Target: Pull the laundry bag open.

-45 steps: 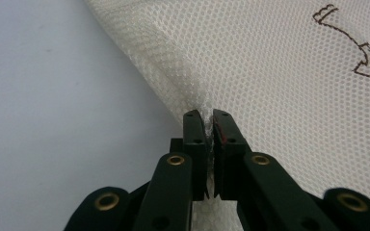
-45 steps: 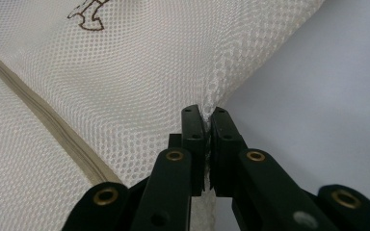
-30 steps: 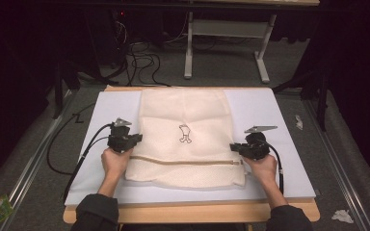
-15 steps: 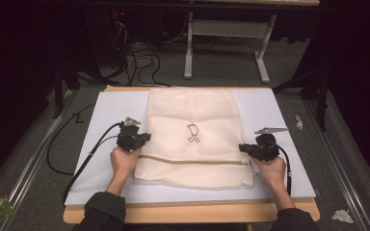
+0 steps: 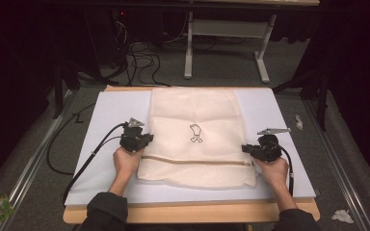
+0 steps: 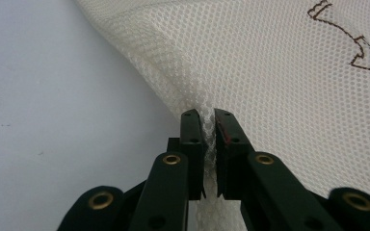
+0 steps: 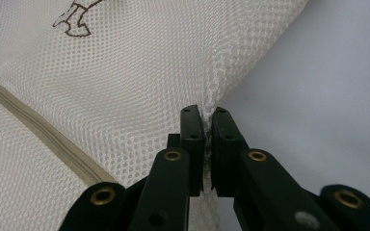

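the left gripper (image 6: 209,126) pinches the left edge of a cream mesh laundry bag (image 5: 196,134); in the left gripper view a thin fold of netting is bunched between its two black jaws, which stand a narrow slit apart and have just been opening a little with the mesh between them. the right gripper (image 7: 207,122) does the same on the bag's right edge, its jaws all but closed with a pinched ridge of mesh rising from between them.

the mesh laundry bag lies flat in the middle of a white board (image 5: 106,115) on the table, its long axis running from the person's side toward the far edge. its far end reaches the board's far edge. a tan zipper (image 5: 197,161) crosses it from side to side near the person's end, and a small brown embroidered figure (image 5: 195,133) sits near its centre. the near strip below the zipper lies between the two hands.

in the high view the left hand (image 5: 125,161) rests on the board just beside the bag's left edge, forearm coming up from the bottom, gripper pointing inward and to the right at the fabric. the right hand (image 5: 272,168) mirrors it at the right edge, gripper pointing inward to the left. both grippers sit roughly level with the zipper line, a black cable trailing from each.
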{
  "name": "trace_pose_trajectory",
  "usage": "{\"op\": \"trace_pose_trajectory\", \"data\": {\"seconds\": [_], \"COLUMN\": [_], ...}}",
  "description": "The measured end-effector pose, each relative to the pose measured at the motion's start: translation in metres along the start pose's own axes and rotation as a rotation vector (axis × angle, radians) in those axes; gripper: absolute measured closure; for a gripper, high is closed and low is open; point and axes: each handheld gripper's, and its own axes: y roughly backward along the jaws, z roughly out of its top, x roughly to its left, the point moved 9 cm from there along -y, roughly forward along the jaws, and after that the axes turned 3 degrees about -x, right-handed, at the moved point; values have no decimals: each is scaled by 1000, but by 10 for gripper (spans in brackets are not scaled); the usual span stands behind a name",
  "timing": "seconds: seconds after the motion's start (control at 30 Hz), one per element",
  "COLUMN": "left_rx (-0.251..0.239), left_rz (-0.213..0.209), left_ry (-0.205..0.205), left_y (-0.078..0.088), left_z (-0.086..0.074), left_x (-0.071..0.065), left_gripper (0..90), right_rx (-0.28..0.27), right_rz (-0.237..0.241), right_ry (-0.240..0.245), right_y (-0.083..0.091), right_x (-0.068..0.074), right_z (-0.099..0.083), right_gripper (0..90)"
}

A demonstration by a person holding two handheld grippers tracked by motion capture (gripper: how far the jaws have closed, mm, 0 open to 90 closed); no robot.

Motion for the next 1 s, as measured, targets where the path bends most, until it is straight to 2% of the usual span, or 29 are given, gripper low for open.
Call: {"op": "trace_pose_trajectory", "data": {"seconds": [0.37, 0.53, 0.57, 0.6, 0.63, 0.67, 0.7, 0.73, 0.8, 1.0], "left_rx": [-12, -43, -55, -55, -84, -84, -111, -111, -130, -164], "left_rz": [21, 25, 35, 35, 34, 34, 27, 27, 31, 21], "left_ry": [-15, -13, -16, -16, -20, -20, -23, -23, -46, -72], "left_y": [0, 3, 8, 8, 14, 14, 21, 21, 28, 37], "left_z": [-5, -5, -5, -5, -3, -3, -2, -2, -7, -17], "left_x": [2, 5, 6, 6, 5, 5, 2, 2, -3, -16], "left_gripper": [803, 683, 640, 615, 596, 580, 565, 554, 531, 496], "right_rx": [14, 4, 3, 3, -12, -12, -26, -26, -42, -55], "right_rz": [-16, -28, -29, -29, -35, -35, -30, -30, -31, -34], "right_ry": [10, 21, 11, 11, -6, -6, -23, -23, -34, -43], "right_y": [-2, -4, -4, -4, -3, -3, 0, 0, 4, 11], "right_x": [0, 0, -2, -2, -4, -4, -6, -6, -7, -6], "right_z": [-2, -3, -4, -4, -4, -4, -5, -5, -6, -10], "right_gripper": [849, 811, 759, 759, 693, 693, 634, 634, 561, 505]}}
